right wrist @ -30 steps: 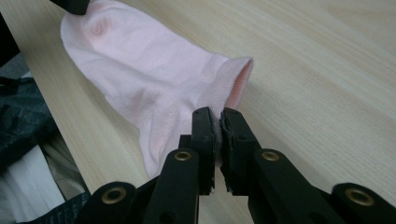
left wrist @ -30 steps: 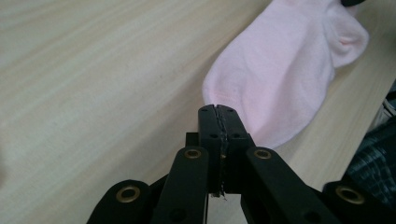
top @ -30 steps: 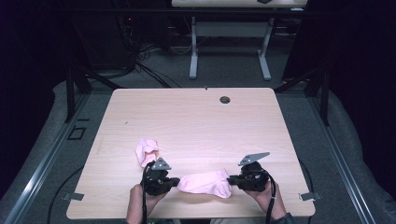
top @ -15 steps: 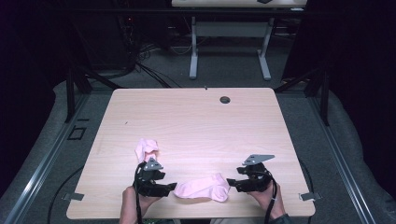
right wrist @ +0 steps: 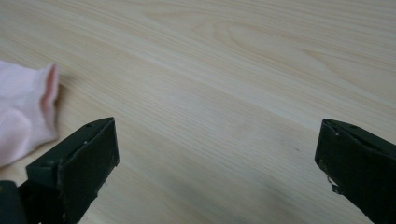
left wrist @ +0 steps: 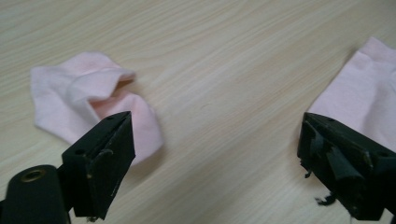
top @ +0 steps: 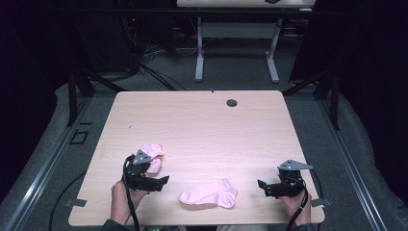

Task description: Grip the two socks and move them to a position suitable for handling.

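A flat pink sock lies near the table's front edge, between my two grippers and clear of both. A second pink sock sits crumpled just behind my left gripper. That gripper points right and is open with nothing in it. In the left gripper view the crumpled sock is beyond the left jaw and the flat sock beyond the right jaw. My right gripper points left, open and empty. In the right gripper view the flat sock's cuff shows at the far left.
The light wooden table has a round cable hole near its far edge. Another table's legs stand on the floor beyond. Metal brackets stick out at the front corners.
Both grippers have drawn outward from the ends of the flat sock, the left to the left and the right to the right. The sock now lies free, slightly nearer the front edge.
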{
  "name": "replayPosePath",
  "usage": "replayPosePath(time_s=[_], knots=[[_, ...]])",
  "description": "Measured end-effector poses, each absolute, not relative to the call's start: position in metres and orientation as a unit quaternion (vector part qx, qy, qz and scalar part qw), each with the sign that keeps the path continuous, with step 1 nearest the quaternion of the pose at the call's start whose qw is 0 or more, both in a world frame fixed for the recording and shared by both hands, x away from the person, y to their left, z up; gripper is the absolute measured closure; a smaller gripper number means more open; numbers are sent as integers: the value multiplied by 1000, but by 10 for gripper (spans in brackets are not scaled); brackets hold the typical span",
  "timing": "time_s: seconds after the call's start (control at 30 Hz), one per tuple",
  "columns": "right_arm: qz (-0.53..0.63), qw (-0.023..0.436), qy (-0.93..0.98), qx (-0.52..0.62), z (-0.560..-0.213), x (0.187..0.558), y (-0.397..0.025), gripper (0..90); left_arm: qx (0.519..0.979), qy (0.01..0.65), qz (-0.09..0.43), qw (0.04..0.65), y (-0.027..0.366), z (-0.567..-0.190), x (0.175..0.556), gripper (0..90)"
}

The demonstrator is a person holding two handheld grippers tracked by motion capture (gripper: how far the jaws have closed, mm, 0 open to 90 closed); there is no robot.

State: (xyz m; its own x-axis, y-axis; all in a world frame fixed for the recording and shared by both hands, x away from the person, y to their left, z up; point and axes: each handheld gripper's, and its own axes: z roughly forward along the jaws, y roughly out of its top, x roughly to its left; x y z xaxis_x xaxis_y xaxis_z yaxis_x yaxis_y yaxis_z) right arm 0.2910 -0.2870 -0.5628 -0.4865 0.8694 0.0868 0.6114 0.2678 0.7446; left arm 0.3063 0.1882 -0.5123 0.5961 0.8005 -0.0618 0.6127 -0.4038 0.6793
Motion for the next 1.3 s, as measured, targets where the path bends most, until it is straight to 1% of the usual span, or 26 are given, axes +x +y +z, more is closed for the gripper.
replayPosePath(time_s=[0.17,0.43,0.8,1.3], knots=[[360,190,771,490,-576,292,-300,0,820,439,152,334,200,-511,313,37],[343,202,774,492,-585,295,-303,0,814,449,163,331,211,-508,319,4],[343,205,772,494,-586,296,-304,0,808,455,180,328,217,-504,325,3],[336,208,773,496,-587,297,-302,2,805,460,187,324,222,-501,342,3]])
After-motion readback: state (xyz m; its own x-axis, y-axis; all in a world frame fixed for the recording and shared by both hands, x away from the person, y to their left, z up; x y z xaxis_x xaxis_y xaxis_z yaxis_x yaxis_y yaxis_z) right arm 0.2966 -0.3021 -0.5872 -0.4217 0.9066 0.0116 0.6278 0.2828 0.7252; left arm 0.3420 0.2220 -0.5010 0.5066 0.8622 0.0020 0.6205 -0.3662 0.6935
